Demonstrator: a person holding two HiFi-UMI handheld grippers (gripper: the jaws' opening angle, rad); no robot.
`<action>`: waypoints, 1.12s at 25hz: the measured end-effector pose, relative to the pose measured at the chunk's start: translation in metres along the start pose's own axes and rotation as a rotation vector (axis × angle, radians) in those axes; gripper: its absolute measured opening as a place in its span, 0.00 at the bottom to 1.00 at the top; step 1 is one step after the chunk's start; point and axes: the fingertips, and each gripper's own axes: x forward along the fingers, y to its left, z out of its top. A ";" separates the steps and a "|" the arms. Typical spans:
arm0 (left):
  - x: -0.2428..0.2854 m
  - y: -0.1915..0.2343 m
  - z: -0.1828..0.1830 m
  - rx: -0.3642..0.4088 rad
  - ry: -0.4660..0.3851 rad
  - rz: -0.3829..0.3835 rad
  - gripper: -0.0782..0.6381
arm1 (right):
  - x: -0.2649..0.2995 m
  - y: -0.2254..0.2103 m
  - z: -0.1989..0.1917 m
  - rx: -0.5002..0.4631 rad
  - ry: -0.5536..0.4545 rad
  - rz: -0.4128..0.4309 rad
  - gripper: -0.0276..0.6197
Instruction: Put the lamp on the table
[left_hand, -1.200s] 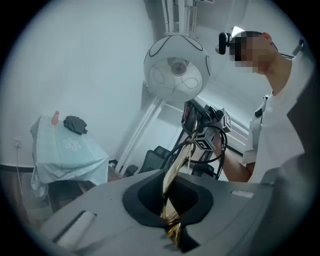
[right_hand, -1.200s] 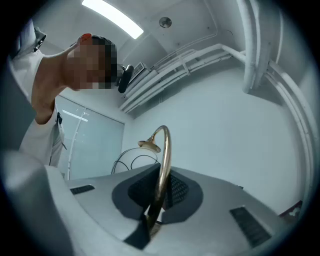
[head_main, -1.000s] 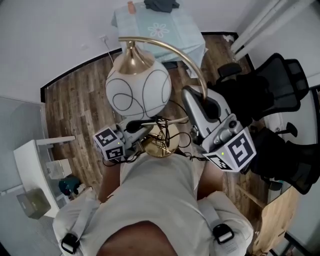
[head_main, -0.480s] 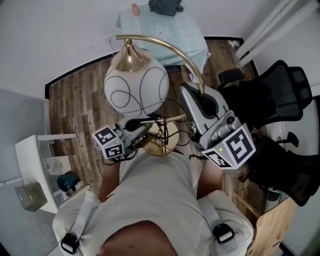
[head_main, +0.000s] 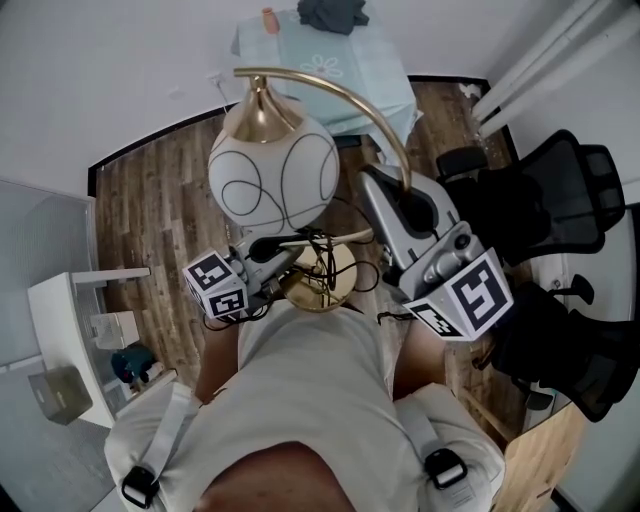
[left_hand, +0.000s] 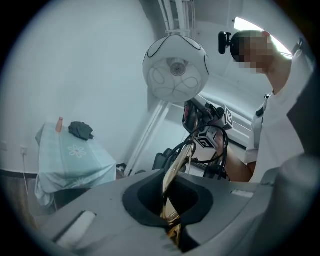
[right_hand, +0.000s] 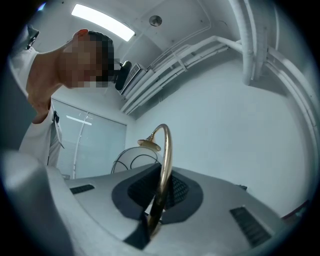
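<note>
Lamp (head_main: 275, 175) held aloft, well apart from the cloth-covered table (head_main: 360, 70), left gripper (left_hand: 172, 227) and right gripper (right_hand: 154, 220) both clamped tight on its brass stem (right_hand: 166, 150).

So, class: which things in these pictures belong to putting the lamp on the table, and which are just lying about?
Part of the job: lamp, held by its brass stem in the left gripper and right gripper; cloth-covered table.
Just lying about: black office chairs; dark bundle and small bottle on that table; white shelf unit.
</note>
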 end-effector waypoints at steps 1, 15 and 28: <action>0.001 0.005 0.002 0.002 0.001 -0.001 0.11 | 0.004 -0.003 -0.001 -0.001 0.003 -0.003 0.05; 0.020 0.101 0.044 -0.006 0.016 -0.048 0.11 | 0.087 -0.070 -0.020 -0.011 0.047 -0.048 0.05; 0.022 0.152 0.071 0.022 0.034 -0.095 0.11 | 0.132 -0.096 -0.024 -0.055 0.049 -0.107 0.05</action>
